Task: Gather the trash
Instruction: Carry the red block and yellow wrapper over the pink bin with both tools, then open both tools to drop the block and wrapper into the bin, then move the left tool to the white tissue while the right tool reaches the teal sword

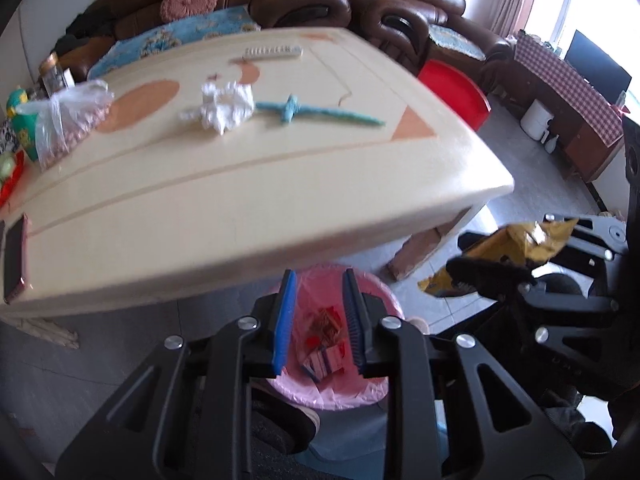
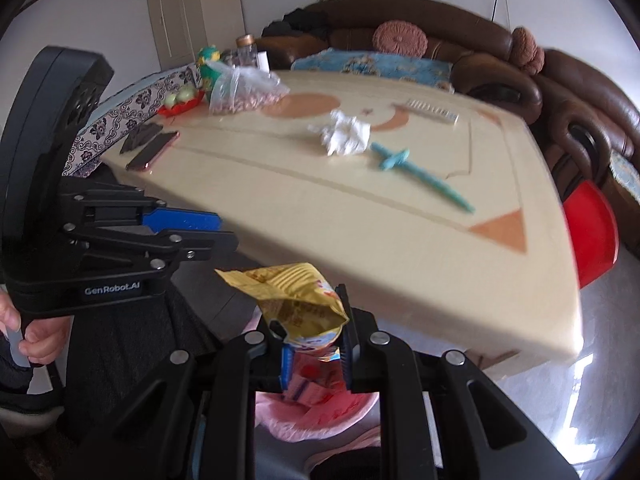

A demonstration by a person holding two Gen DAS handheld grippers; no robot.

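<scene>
Right gripper (image 2: 316, 344): jaws clamped on the yellow snack wrapper (image 2: 298, 296); it points steeply down, above the pink-lined trash bin (image 2: 320, 404).
Yellow snack wrapper: crumpled, held at its lower end between the blue pads; its long axis rises from the jaws up and to the left in the right wrist view, the loose end fanning out beyond the fingertips. In the left wrist view the same wrapper (image 1: 516, 244) juts up and to the right from the right gripper (image 1: 484, 276).
Left gripper (image 1: 318, 320): jaws a narrow gap apart, nothing between them; the trash bin (image 1: 384, 300) shows through the gap, directly below.
Trash bin: stands on the floor at the near edge of the bench (image 1: 240, 200); it holds red and pink packaging scraps (image 1: 326, 344).
Bench: cream top with orange shapes.
White crumpled tissue (image 1: 224, 106): lies near the middle of the bench.
Teal strip (image 1: 316, 112): lies just right of the tissue, with a short crosspiece near its left end; its long axis runs left to right across the bench in the left wrist view.
Clear bag (image 1: 66, 120): left side of the bench, filled with small pinkish pieces.
Phone (image 1: 16, 258): flat at the near left edge of the bench.
Person's hand (image 2: 38, 338): grips the handle of the left gripper (image 2: 192, 228), seen in the right wrist view.
</scene>
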